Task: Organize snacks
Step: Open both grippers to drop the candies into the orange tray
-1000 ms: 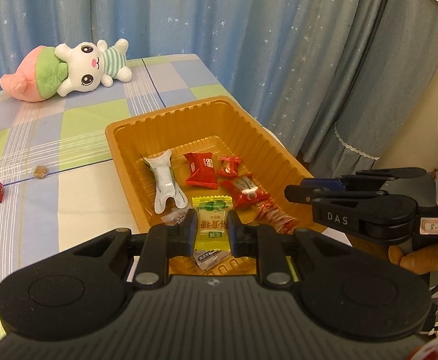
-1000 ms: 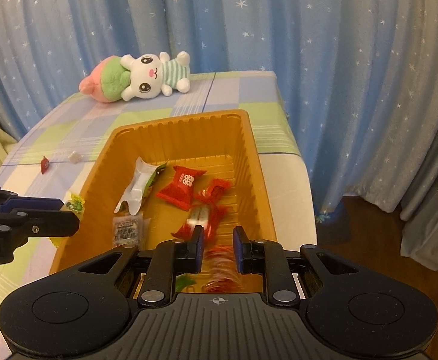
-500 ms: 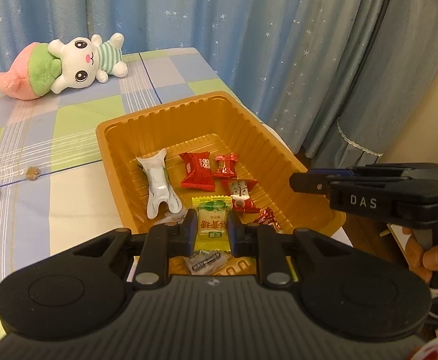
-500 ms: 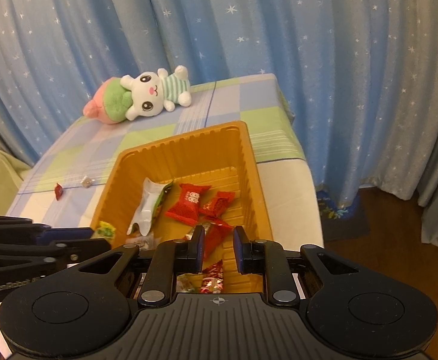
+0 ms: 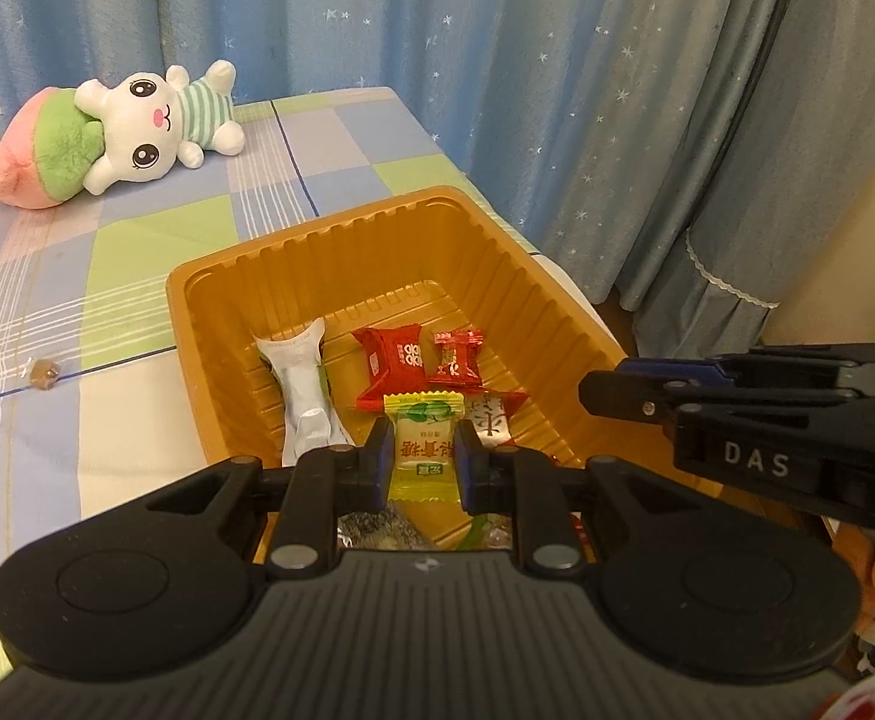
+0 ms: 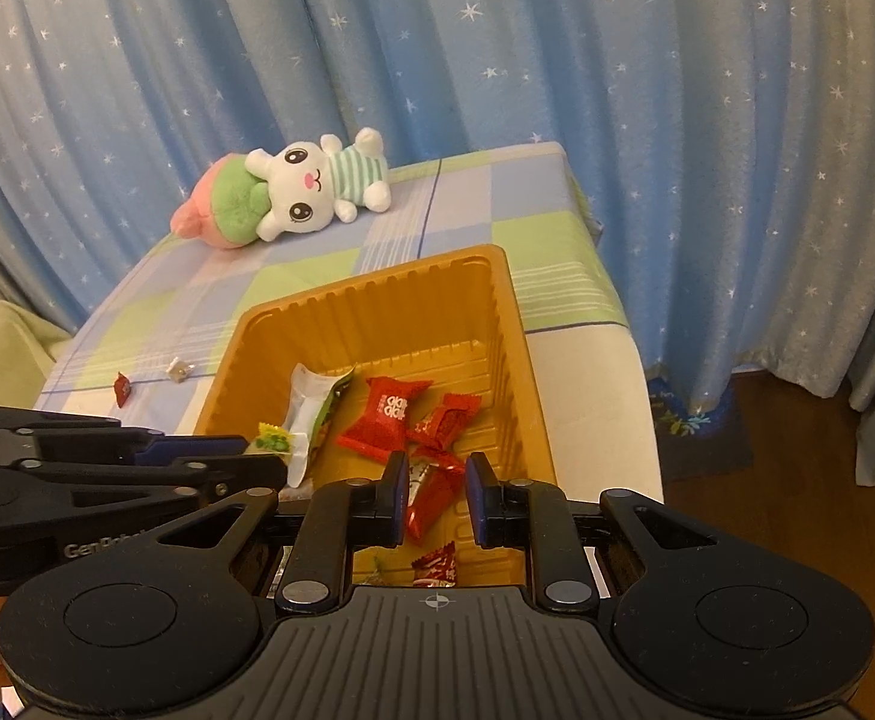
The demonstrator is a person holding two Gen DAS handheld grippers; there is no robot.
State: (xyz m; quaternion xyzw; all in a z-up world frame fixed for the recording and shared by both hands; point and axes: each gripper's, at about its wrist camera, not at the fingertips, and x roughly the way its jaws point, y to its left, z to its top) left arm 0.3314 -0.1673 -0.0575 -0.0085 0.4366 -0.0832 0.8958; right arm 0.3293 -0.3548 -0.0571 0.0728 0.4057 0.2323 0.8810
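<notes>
Tray (image 5: 515, 276): several snacks in; my left tool (image 5: 422, 459) grips green candy (image 5: 424, 450), right tool (image 6: 435, 501) shut, seemingly empty; two candies (image 5: 44, 371) remain on bench (image 5: 137, 396).

Checked tablecloth (image 5: 137, 240): orange tray (image 5: 185, 324), plush rabbit (image 5: 155, 126), two candies (image 5: 44, 369)

Home: starry curtains (image 6: 617, 120), plush bunny (image 6: 311, 192)

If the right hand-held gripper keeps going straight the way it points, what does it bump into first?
Probably the red candy lying in the orange tray, seen between the right hand-held gripper fingertips. Depth is unclear, so this is a guess.
</notes>
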